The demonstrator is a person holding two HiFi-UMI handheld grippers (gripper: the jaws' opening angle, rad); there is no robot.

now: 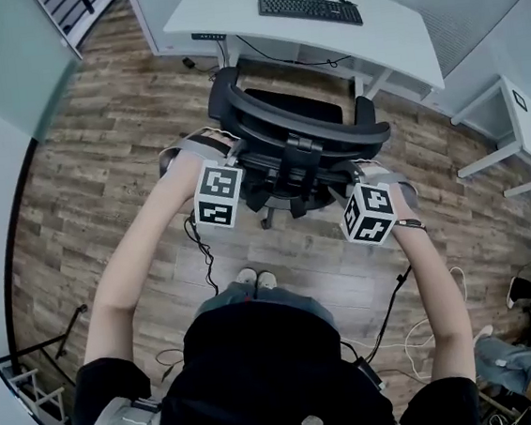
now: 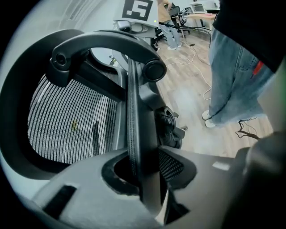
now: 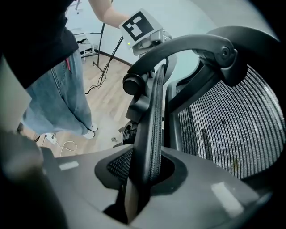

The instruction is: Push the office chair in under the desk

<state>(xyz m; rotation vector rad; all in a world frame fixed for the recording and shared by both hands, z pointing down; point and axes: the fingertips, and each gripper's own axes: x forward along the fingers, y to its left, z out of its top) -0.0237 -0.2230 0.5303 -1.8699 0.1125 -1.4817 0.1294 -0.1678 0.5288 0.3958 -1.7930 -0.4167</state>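
Near the desk (image 1: 226, 13) edge stands the office chair (image 1: 306, 129).

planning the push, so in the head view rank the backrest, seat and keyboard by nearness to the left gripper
1. backrest, its left edge in the left gripper
2. seat, just beyond the backrest
3. keyboard, farthest, on the desk
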